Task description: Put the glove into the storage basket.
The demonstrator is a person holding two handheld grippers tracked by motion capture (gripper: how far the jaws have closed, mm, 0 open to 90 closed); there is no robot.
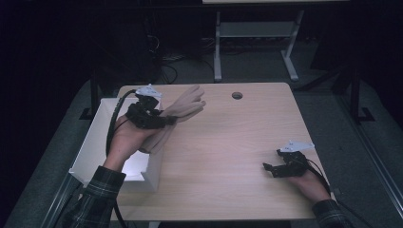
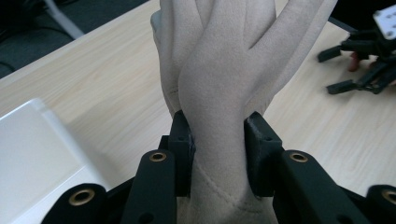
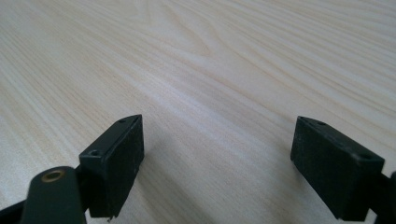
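Our left hand [image 1: 124, 142] reaches forward over the white bin [image 1: 90, 142], its left gripper [image 2: 217, 140] clamped on beige gloves [image 2: 224, 70]. The gloves' length runs away from us, fingers pointing out over the table [image 1: 228, 142]. Our right gripper [image 3: 217, 154] rests low over the table, jaws wide apart.

The scene holds two beige gloves [image 1: 183, 109], one white box [image 1: 95, 142], two claws, left [image 1: 164, 121] and right [image 1: 267, 168], and one counter [image 1: 228, 142].

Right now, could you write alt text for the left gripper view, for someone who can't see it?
The left gripper is clamped on a beige glove, whose fingers point away over a light wooden table. A white box sits at lower left, and the right gripper rests on the table at upper right.
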